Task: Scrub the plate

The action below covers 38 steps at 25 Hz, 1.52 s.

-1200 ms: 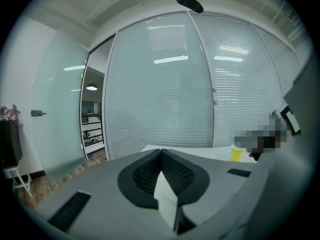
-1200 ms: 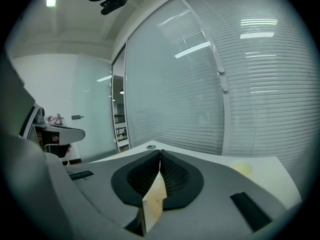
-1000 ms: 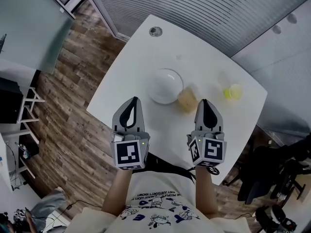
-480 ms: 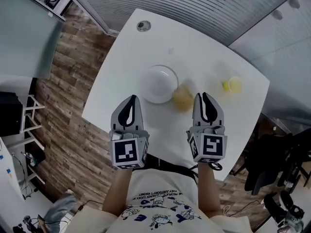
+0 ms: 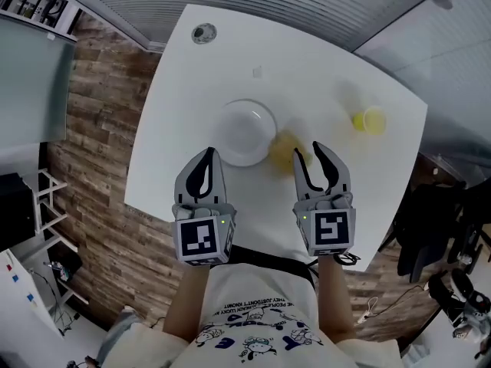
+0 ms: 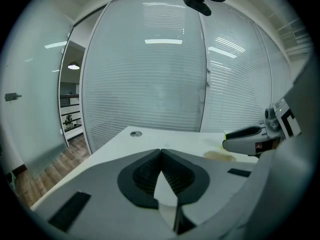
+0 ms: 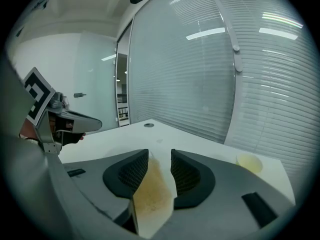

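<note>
A round white plate (image 5: 244, 132) lies on the white table (image 5: 322, 75). A yellowish sponge (image 5: 281, 152) sits just right of it, its edge close to the plate's rim. My right gripper (image 5: 308, 150) hovers at the sponge's right side. Its jaws have just been opening and stand apart. In the right gripper view the sponge (image 7: 152, 194) shows through the gap of that gripper (image 7: 160, 155), and the pads do not press on it. My left gripper (image 5: 207, 154) is shut on nothing, below the plate's near-left rim. In its own view my left gripper (image 6: 161, 152) has its tips together.
A small yellow cup (image 5: 372, 119) stands at the table's right, also in the right gripper view as the cup (image 7: 248, 162). A round cable grommet (image 5: 203, 31) sits near the far corner. Wooden floor lies left of the table. Dark chairs (image 5: 430, 228) stand at the right.
The right gripper's jaws have spread from shut to open. Both grippers have sunk toward the table, and the right one now sits right beside the sponge.
</note>
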Tool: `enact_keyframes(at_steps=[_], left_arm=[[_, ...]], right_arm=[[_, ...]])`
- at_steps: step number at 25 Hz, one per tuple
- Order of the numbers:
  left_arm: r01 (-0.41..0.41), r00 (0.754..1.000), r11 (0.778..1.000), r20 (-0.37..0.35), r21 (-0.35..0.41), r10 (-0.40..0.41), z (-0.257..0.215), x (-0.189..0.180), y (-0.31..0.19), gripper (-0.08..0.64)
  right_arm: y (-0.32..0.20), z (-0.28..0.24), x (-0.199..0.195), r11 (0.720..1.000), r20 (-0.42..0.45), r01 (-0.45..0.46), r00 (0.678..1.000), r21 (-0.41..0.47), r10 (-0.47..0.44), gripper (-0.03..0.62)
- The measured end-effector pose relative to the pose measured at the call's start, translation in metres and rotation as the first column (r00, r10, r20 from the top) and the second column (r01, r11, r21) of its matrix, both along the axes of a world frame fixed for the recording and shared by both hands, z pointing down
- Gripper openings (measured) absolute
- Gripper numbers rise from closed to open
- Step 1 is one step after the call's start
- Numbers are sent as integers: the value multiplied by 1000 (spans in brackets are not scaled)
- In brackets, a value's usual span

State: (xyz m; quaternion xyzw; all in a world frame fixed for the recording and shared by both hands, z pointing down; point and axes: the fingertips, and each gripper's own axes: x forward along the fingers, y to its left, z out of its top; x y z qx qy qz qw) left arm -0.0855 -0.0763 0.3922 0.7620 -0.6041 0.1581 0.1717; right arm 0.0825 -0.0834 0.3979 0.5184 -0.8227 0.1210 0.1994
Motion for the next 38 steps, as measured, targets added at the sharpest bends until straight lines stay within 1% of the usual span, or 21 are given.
enact_keyframes(at_steps=[2,6,11,15,16,20,26,28,30,32,33,34,36,37,38], left_arm=[[-14,1000,1000,-8,-10,14,5,-1,-2,31],[-41,999,999,-18,-21,41,10,-2,-8,31],[-57,998,998,-31,-36,56,15,-1,-8,31],[-66,997,996,-35,-52,65,21,-3,-8,31],[-67,997,996,-37,-55,65,22,-3,-8,31],[-66,997,996,-36,-54,64,23,-7,-8,31],[-56,998,996,-36,-68,54,28,-14,-6,31],[-54,998,996,-35,-70,52,29,-15,-4,31],[-54,998,996,-35,-72,51,30,-16,-3,31],[-53,998,996,-35,-73,50,30,-16,-3,30],[-52,998,996,-35,-73,49,29,-16,-3,31],[-50,998,996,-36,-74,48,29,-16,-3,31],[-47,998,996,-36,-75,45,29,-17,-3,31],[-47,998,996,-36,-76,44,29,-17,-3,31],[-47,998,996,-35,-77,45,30,-17,-3,31]], right_arm=[[4,9,-1,999,-14,1,1000,-33,-2,147],[8,23,-2,996,-46,8,999,-85,-12,163],[9,29,-5,995,-44,19,999,-100,-24,172],[8,25,-13,994,-13,34,999,-107,-36,175],[9,25,-14,993,-8,38,999,-111,-39,187],[13,31,-18,989,-5,66,998,-134,-67,199],[17,33,-27,980,54,125,992,-153,-118,202],[21,35,-30,975,81,146,988,-165,-134,226],[26,40,-34,968,88,170,984,-186,-155,239],[32,47,-39,955,67,203,979,-214,-193,245],[35,52,-40,948,38,218,976,-231,-215,247],[38,59,-41,940,-5,232,971,-248,-241,247],[44,74,-42,924,-114,255,948,-284,-297,249],[46,80,-43,920,-161,260,935,-294,-316,249],[47,83,-43,920,-190,259,927,-294,-322,249]])
